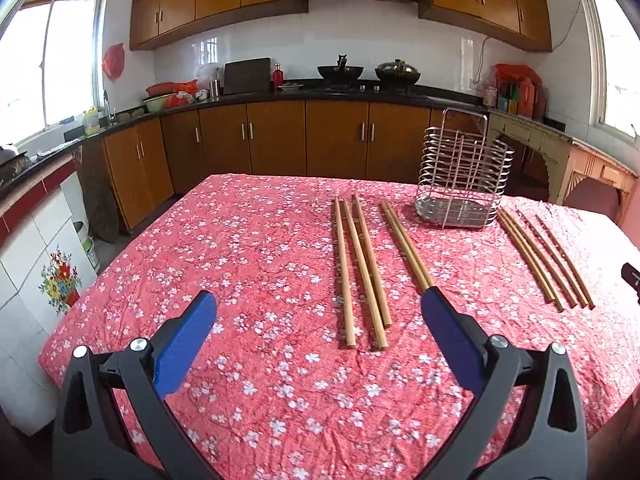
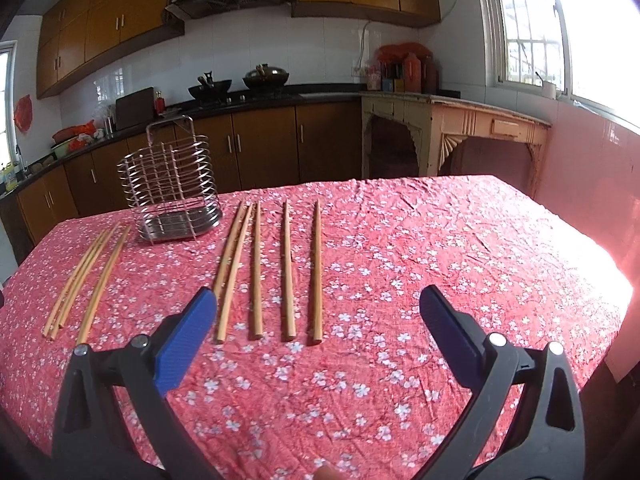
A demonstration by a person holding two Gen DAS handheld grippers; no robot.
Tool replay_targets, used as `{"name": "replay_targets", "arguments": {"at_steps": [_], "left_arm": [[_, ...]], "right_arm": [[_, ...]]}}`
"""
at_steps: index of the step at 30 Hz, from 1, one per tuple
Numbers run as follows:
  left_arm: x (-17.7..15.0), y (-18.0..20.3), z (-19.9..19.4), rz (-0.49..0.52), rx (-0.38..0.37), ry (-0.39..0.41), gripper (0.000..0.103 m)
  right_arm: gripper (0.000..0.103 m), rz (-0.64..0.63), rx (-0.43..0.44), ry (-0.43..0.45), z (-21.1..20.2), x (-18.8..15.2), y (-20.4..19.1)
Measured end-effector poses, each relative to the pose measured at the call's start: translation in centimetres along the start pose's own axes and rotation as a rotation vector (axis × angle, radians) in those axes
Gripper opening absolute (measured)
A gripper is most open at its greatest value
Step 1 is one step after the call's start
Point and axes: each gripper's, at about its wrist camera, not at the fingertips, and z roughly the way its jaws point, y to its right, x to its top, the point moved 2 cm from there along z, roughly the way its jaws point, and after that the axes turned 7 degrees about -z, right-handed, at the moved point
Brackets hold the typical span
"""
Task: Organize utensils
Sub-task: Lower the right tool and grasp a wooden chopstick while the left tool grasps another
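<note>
Both grippers empty, fingers wide apart; left gripper (image 1: 318, 304), right gripper (image 2: 318, 300); bare wooden chopsticks (image 2: 256, 272) lie flat on pink floral table (image 2: 400, 260), long axes pointing away toward empty wire utensil basket (image 2: 170, 192); right set lies just ahead between fingers.

A: The chopsticks (image 2: 287, 268) look like pale wood, matt and smooth. The holder (image 2: 172, 196) is shiny metal wire with a glossy tray under it.

B: The tablecloth (image 1: 248, 248) is wrinkled printed cloth. The fingers (image 1: 182, 344) have blue pads, maybe ribbed plastic; the black frame looks like matt plastic.
</note>
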Motion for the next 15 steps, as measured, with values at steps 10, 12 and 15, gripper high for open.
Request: {"name": "replay_targets", "arguments": {"at_steps": [10,12,15], "left_arm": [[1.4,-1.3,6.3,0.018,-0.035,-0.25,0.101],[1.3,-1.4,7.0,0.011,-0.049,-0.279,0.092],[1.2,-0.9,8.1,0.029,-0.059,-0.324,0.071]], "right_arm": [[0.035,-0.013,0.066,-0.282,9.4,1.5,0.4],[0.034,-0.034,0.058,-0.31,10.3,1.3,-0.1],[0.027,-0.052,0.061,-0.345,11.5,0.8,-0.7]]}}
